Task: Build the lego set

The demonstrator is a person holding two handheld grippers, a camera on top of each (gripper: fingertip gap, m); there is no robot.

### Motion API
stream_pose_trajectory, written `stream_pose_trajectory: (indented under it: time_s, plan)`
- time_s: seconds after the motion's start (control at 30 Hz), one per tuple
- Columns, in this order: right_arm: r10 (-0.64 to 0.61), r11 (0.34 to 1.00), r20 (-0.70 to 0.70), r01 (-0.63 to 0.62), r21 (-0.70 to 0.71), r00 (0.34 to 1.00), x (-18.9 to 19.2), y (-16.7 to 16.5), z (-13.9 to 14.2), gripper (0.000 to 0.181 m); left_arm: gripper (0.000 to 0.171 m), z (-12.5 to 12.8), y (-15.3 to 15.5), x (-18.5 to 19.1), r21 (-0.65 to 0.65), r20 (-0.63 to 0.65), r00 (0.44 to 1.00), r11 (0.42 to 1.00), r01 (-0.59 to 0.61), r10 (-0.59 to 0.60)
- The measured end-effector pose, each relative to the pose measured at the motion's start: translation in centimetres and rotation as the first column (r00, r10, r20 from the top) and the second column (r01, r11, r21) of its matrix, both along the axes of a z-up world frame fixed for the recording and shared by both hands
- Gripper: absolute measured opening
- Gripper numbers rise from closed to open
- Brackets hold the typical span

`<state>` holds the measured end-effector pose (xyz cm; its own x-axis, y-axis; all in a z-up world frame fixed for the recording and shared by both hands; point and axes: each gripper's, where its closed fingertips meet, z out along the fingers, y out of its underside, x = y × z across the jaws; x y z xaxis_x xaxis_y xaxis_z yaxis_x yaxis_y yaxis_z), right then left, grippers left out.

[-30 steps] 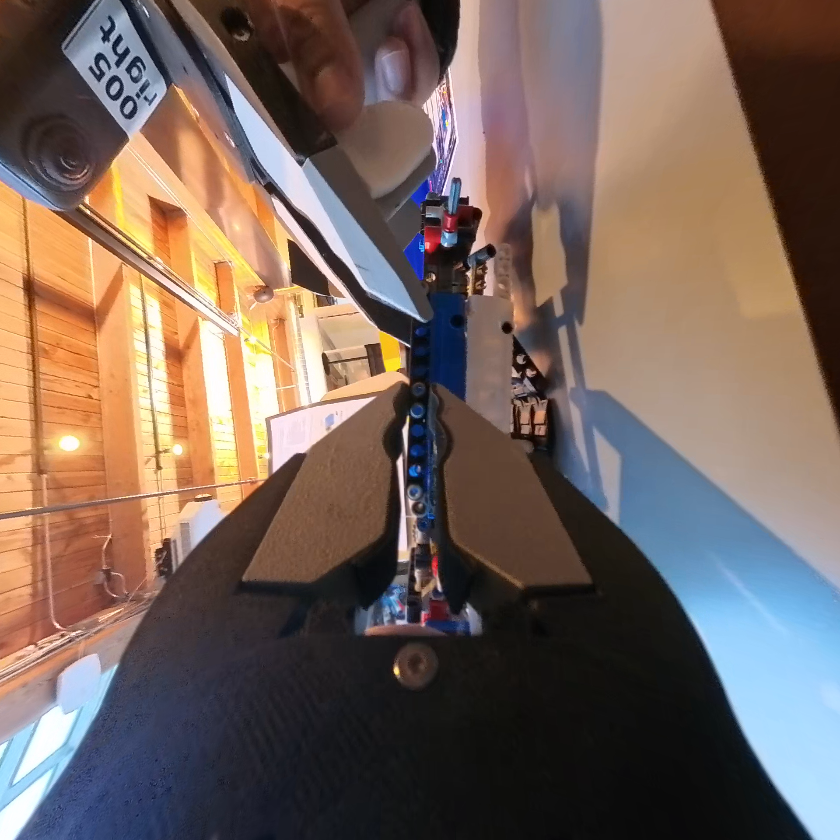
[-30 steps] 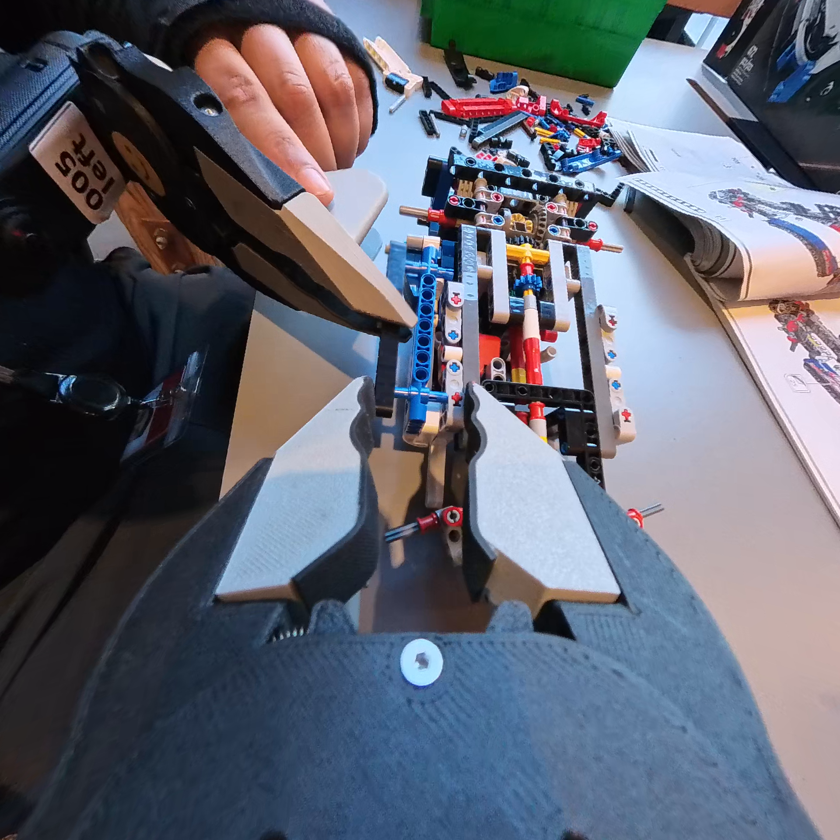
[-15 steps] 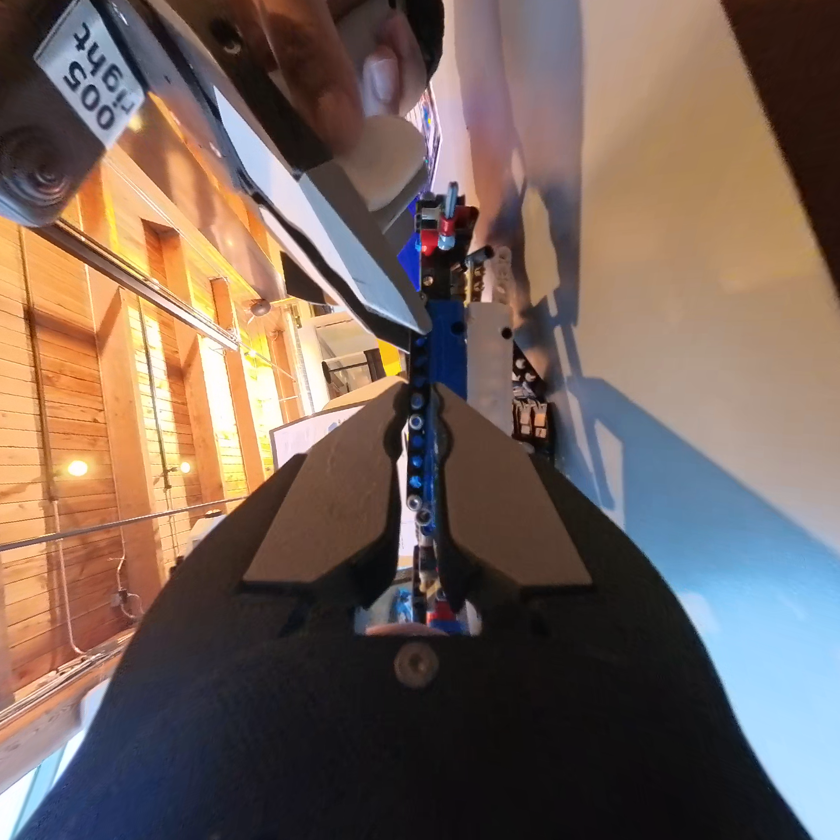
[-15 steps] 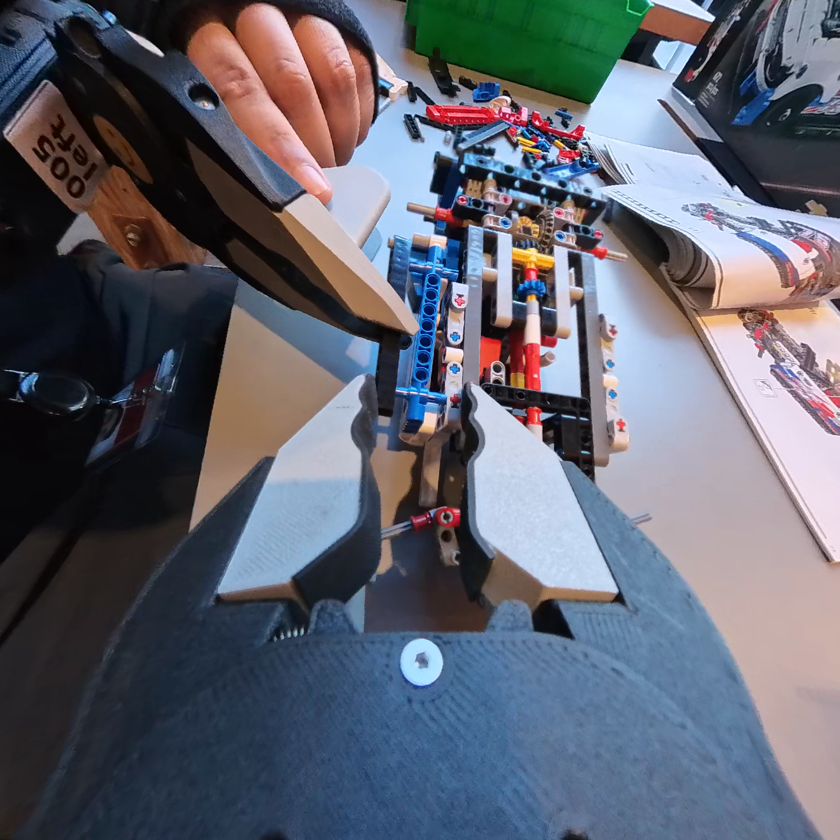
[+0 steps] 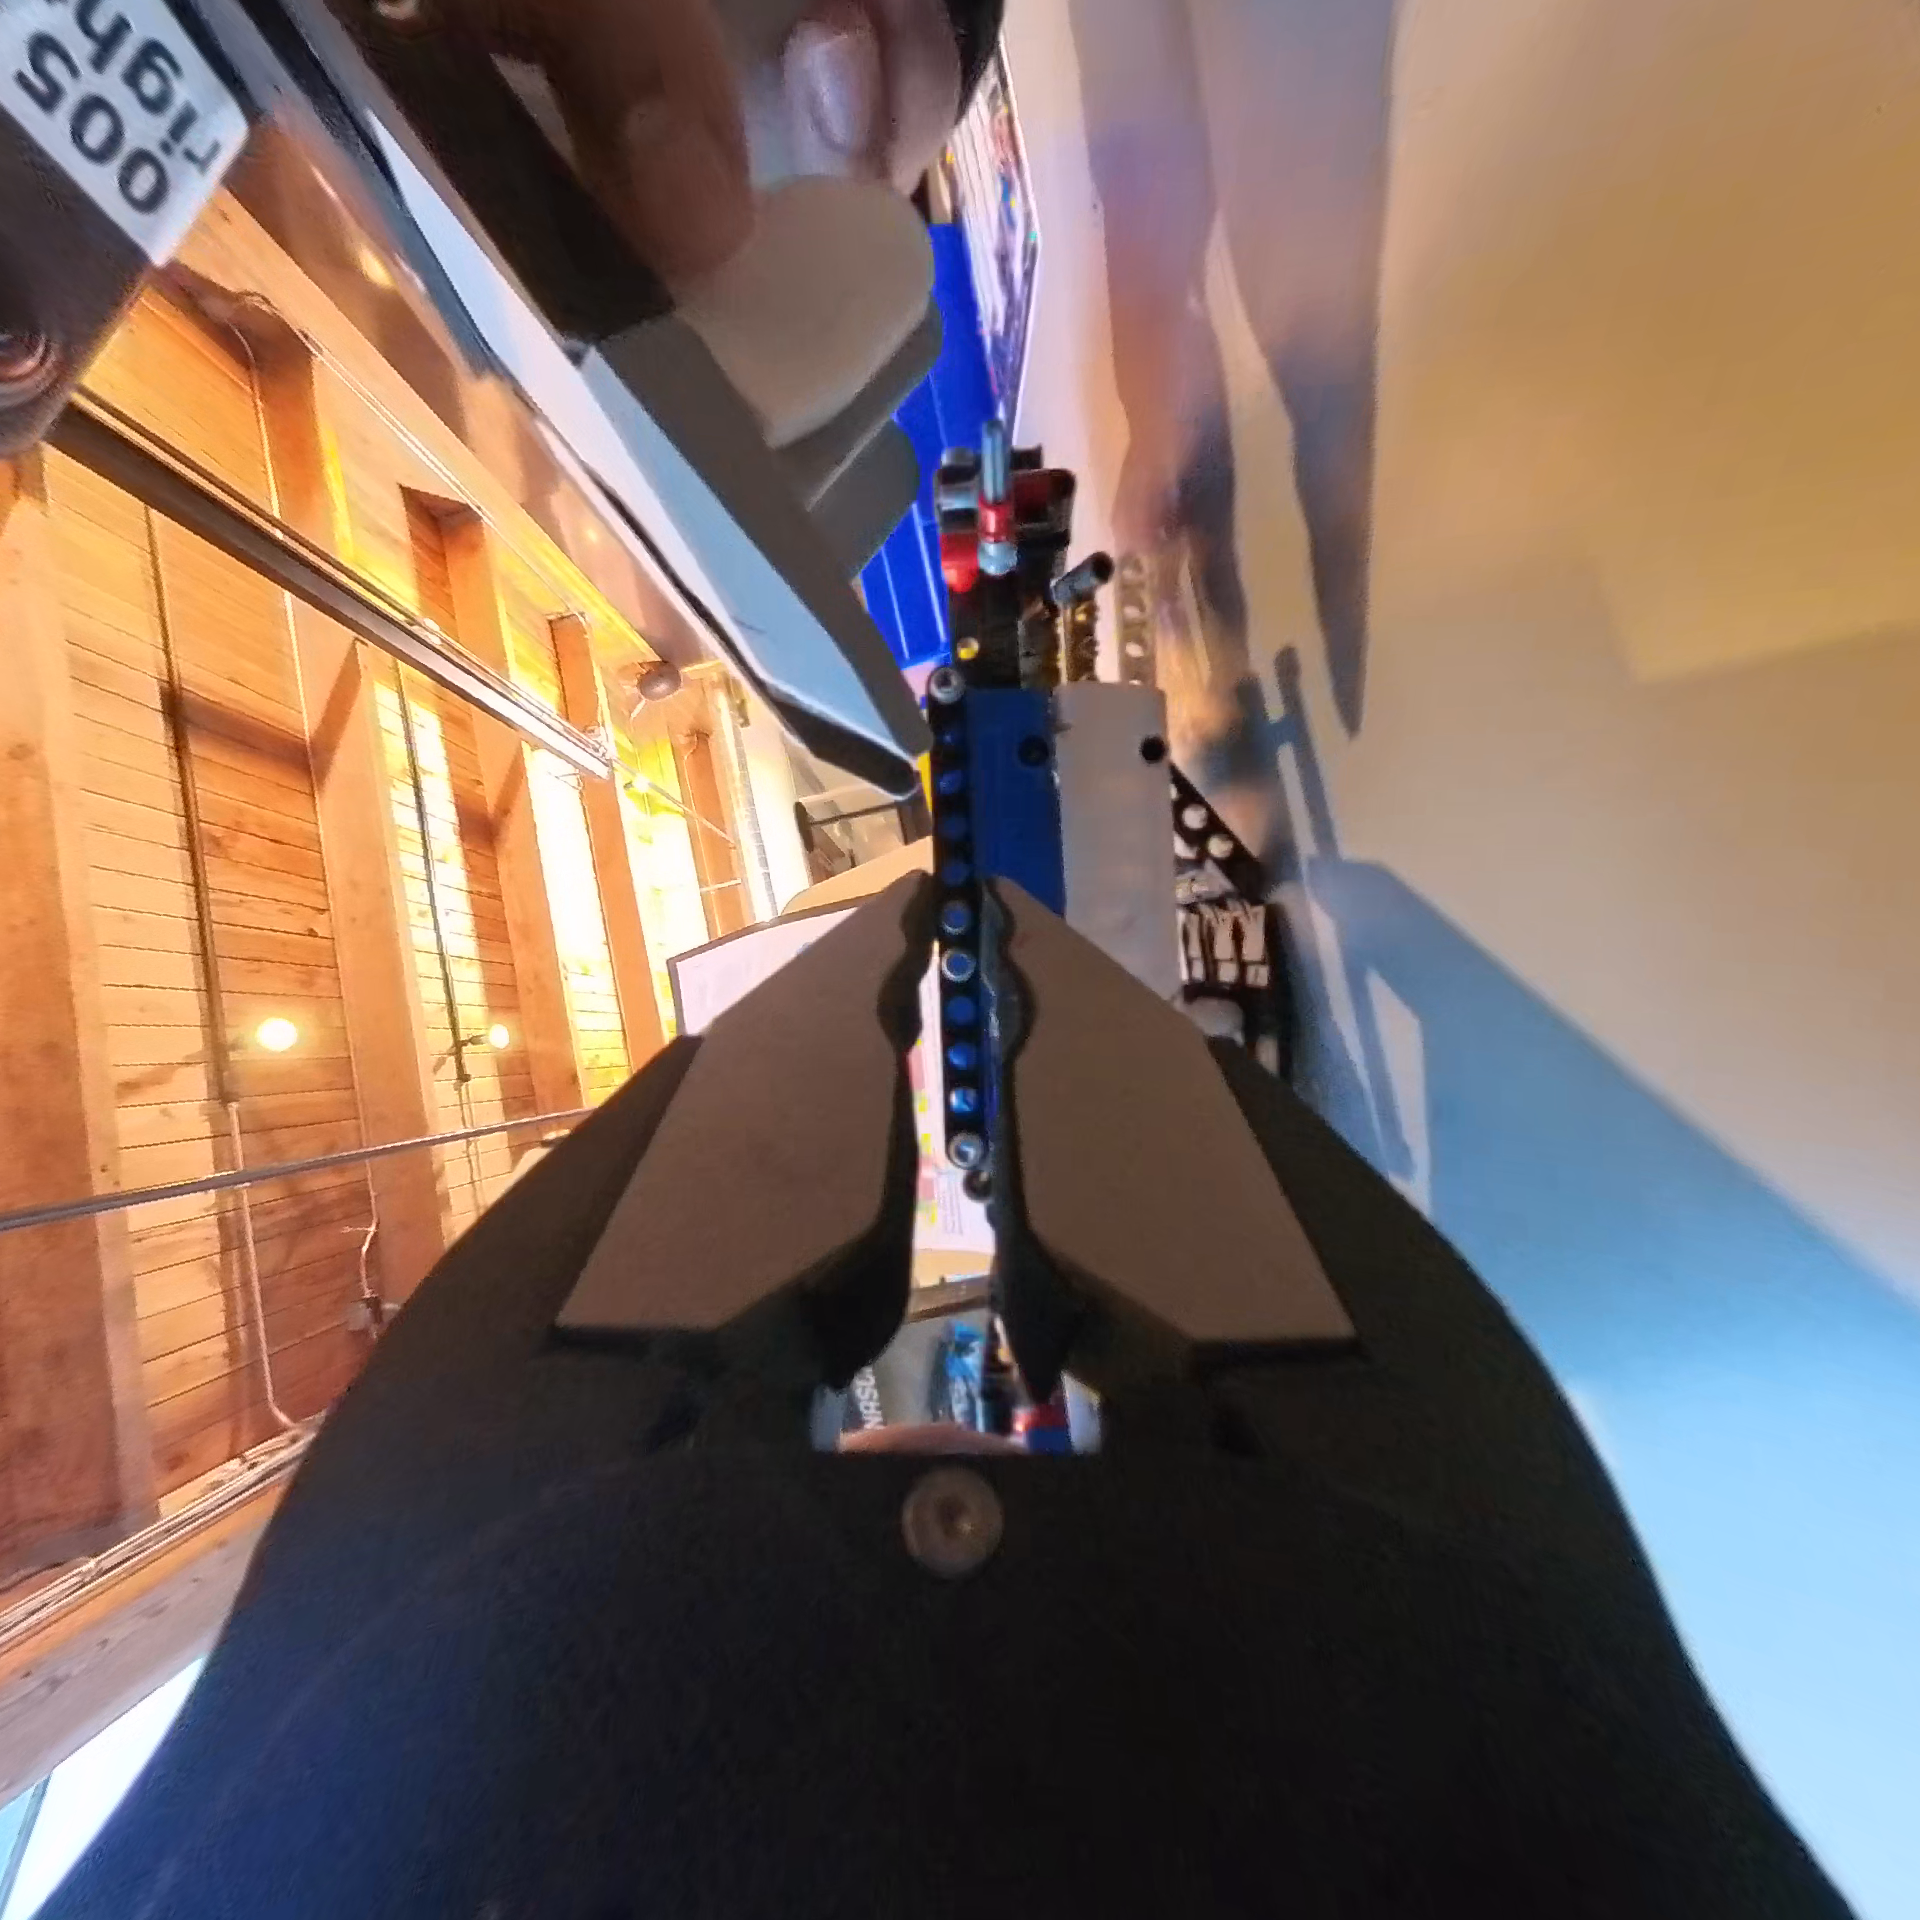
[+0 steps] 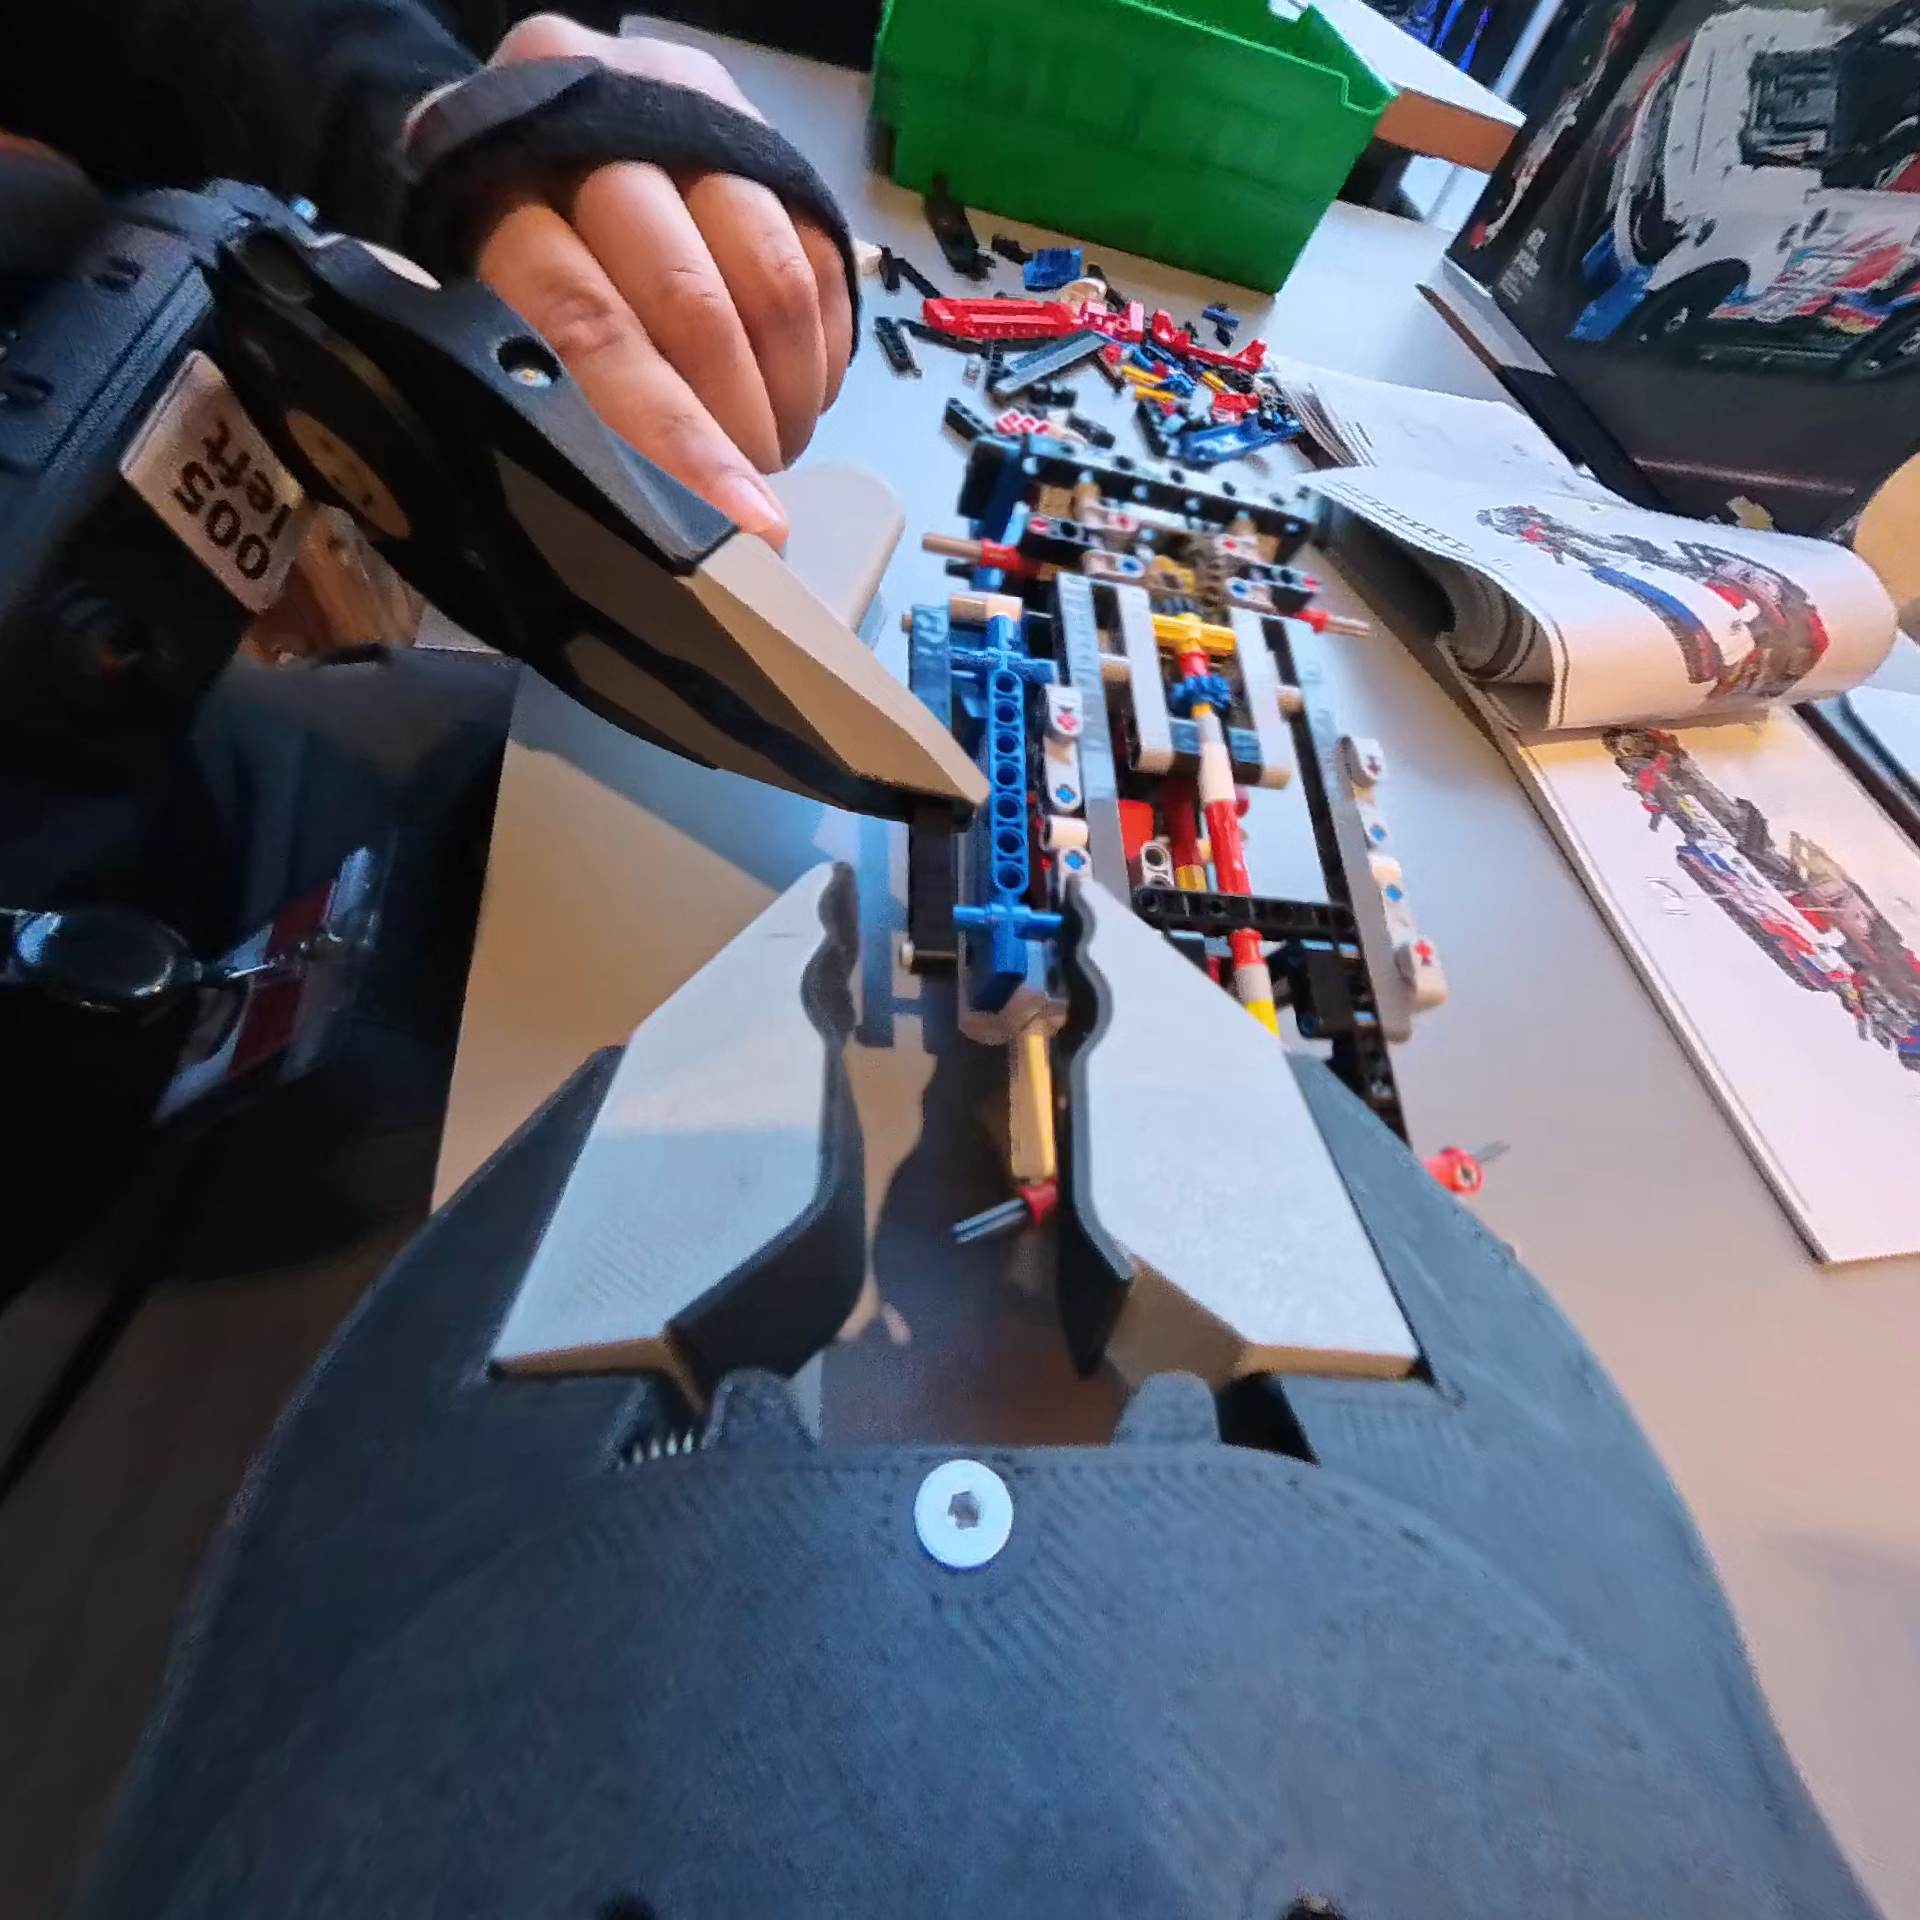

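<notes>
We see a long lego frame (image 6: pixel 1153 727) lying flat on a grey table (image 6: pixel 1621 1195). It is made of blue, black, grey, red and yellow bars.

Our left claw (image 5: pixel 956 935) is pinching a thin black bar (image 5: pixel 961 997) with a row of holes. This bar runs along the left side of the frame, next to a blue bar (image 6: pixel 1006 769). In the right wrist view the left claw (image 6: pixel 935 805) comes in from the left, and its tips sit on the far end of that black bar (image 6: pixel 932 894). A hand (image 6: pixel 665 301) in a black glove holds this claw.

Our right claw (image 6: pixel 961 925) is spread, with a clear gap between its fingers. It is at the near end of the frame. Its right finger (image 6: pixel 1195 1122) is just beside a tan peg (image 6: pixel 1031 1091) that sticks out toward us. Its left finger (image 6: pixel 727 1101) is apart from the frame. We cannot tell if the right finger touches the peg.

A small red and grey pin (image 6: pixel 1013 1210) lies on the table between the right claw's fingers.

Far off, loose pieces (image 6: pixel 1101 353) lie in a heap in front of a green bin (image 6: pixel 1101 125). To the right, an open book (image 6: pixel 1662 644) of build pictures lies flat. A dark box (image 6: pixel 1714 239) stands at the far right.
</notes>
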<state>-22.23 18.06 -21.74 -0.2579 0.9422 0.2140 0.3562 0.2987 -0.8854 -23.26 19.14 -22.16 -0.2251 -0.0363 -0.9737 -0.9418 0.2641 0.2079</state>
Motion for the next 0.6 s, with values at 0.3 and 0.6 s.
stream_pose_trajectory:
  time_s: [0.3,0.6]
  plan:
    - [-0.071,0.997,0.058,0.071,-0.009,0.996,-0.9,1.7,-1.0,0.054,0.004,-0.1,0.0,0.2,-0.001,-0.009,1.000,1.000,0.004,-0.004]
    - [-0.058,0.998,0.096,0.057,0.015,0.994,-0.6,1.7,-1.4,0.045,0.004,-0.4,-0.1,0.5,0.003,-0.011,1.000,1.000,0.003,-0.003]
